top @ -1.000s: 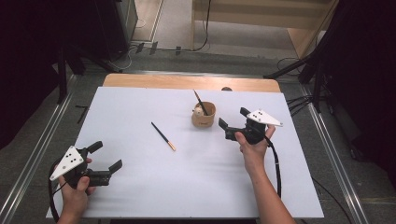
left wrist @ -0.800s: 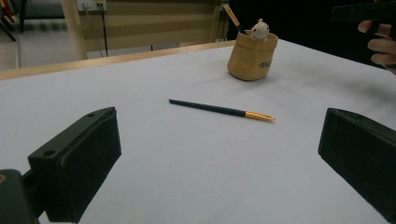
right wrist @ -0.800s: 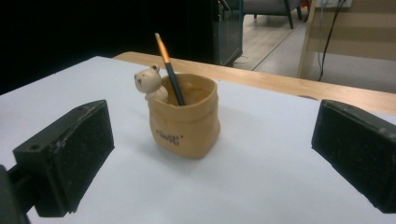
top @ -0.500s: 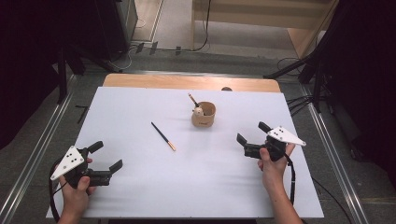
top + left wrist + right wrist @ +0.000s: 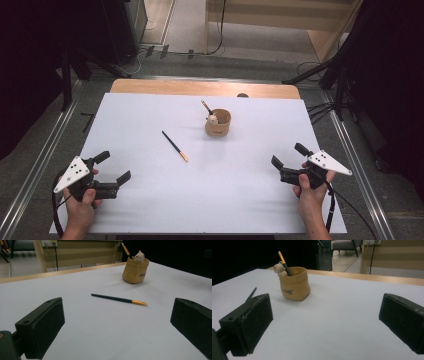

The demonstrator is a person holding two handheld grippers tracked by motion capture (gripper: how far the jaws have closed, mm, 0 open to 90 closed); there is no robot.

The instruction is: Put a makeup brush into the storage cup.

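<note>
A tan pot [image 5: 218,123] [image 5: 135,272] [image 5: 295,283] with a small bear figure on its rim stands at the far middle of the white table [image 5: 150,115]. One dark pencil with an orange end leans inside it [image 5: 284,263]. A second such pencil [image 5: 175,146] [image 5: 119,299] lies flat on the table, left of the pot. My left gripper [image 5: 113,167] [image 5: 115,327] is open near the front left corner, jaws wide, nothing between them. My right gripper [image 5: 289,156] [image 5: 324,325] is open near the front right edge, also holding nothing.
A strip of bare wood [image 5: 200,88] runs along the table's far edge. Metal rails [image 5: 30,165] flank the table on both sides. Cables [image 5: 320,107] trail on the floor beyond the far right corner.
My right gripper has pulled back from beside the pot to the front right of the table. The left gripper has stayed in place.
</note>
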